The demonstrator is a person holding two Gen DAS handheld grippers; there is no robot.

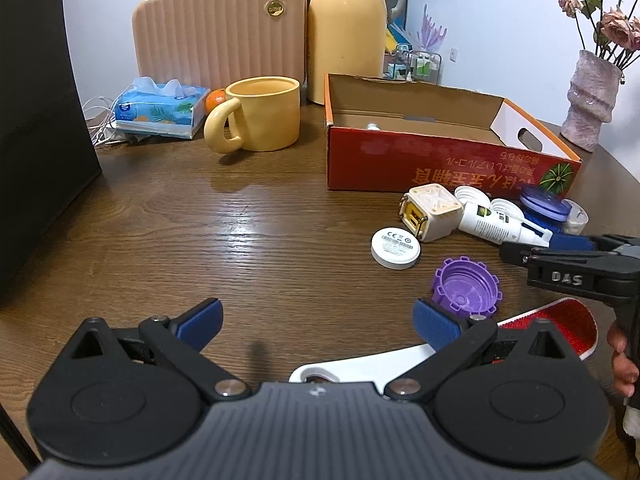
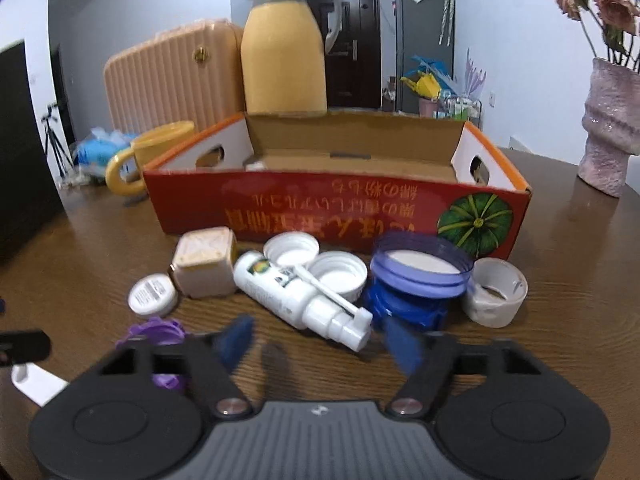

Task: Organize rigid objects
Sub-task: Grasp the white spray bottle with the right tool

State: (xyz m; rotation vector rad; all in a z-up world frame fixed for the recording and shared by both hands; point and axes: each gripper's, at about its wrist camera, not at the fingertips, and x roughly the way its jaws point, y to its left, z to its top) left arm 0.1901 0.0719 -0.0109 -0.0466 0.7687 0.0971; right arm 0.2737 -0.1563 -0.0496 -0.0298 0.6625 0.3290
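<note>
A red cardboard box (image 1: 440,170) (image 2: 320,216) stands open on the wooden table, with one small white item inside. In front of it lie a white spray bottle (image 2: 288,292) (image 1: 494,222), a cream square container (image 2: 204,266) (image 1: 430,210), a white round puck (image 1: 395,247) (image 2: 153,295), white caps (image 2: 338,276), a blue lid (image 2: 416,270), a white tape roll (image 2: 496,296) and a purple cap (image 1: 466,286). My left gripper (image 1: 318,322) is open above the table, left of the purple cap. My right gripper (image 2: 320,340) is open just short of the spray bottle's nozzle.
A yellow mug (image 1: 260,114), tissue pack (image 1: 160,108), pink case (image 1: 220,32) and yellow thermos (image 1: 348,28) stand behind. A pink vase (image 2: 612,128) is at the right. A white-handled red lint brush (image 1: 552,320) lies under my left gripper.
</note>
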